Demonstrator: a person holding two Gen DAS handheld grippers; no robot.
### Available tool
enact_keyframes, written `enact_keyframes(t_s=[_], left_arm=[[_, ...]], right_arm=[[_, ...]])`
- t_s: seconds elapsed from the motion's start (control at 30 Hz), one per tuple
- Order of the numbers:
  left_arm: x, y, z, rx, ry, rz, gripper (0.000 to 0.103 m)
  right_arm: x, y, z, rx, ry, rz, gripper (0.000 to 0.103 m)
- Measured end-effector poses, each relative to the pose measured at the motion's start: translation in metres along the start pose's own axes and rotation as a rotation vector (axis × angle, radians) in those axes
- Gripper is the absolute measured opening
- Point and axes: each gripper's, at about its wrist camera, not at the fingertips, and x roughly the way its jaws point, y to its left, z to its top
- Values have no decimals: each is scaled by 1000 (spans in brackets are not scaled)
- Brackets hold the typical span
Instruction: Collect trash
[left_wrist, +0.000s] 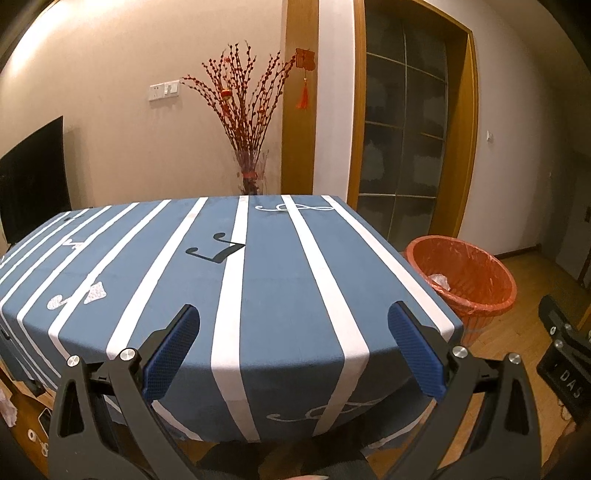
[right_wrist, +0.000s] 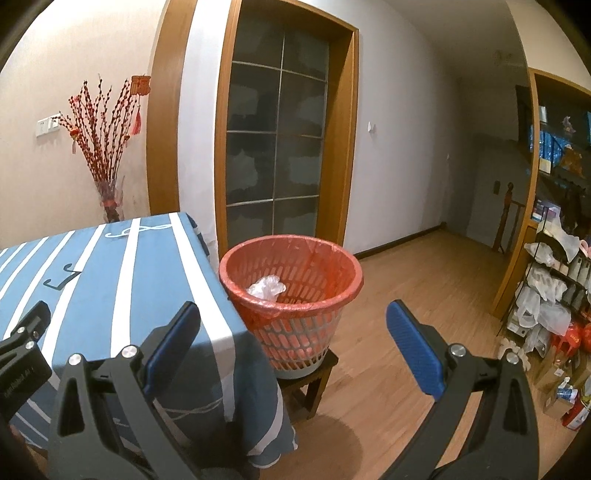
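Observation:
A basket bin with a red liner (right_wrist: 291, 273) stands on a small dark stool (right_wrist: 314, 373) at the table's right side; it also shows in the left wrist view (left_wrist: 461, 277). Crumpled white plastic trash (right_wrist: 266, 287) lies inside it, also seen in the left wrist view (left_wrist: 439, 281). My right gripper (right_wrist: 293, 332) is open and empty, in front of the bin and above the table corner. My left gripper (left_wrist: 293, 339) is open and empty over the near edge of the table with the blue-and-white striped cloth (left_wrist: 273, 280). The right gripper's body shows in the left wrist view (left_wrist: 565, 354).
A vase of red branches (left_wrist: 251, 162) stands behind the table by the wall. A glass door in a wood frame (right_wrist: 277, 140) is behind the bin. Cluttered shelves with bags (right_wrist: 550, 295) line the right side. A dark TV (left_wrist: 33, 184) is at left.

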Motion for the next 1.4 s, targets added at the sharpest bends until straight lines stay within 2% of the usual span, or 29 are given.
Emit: enact_keyframes(t_s=[0.3, 0.73, 1.4], left_arm=[[4, 4, -4, -16, 30, -2, 100], [7, 7, -5, -32, 48, 0, 100], [3, 11, -1, -48, 14, 13, 100]], right_arm=[[8, 2, -8, 2, 40, 3, 99], [11, 4, -11, -4, 47, 1, 99], [11, 2, -11, -21, 49, 11, 99]])
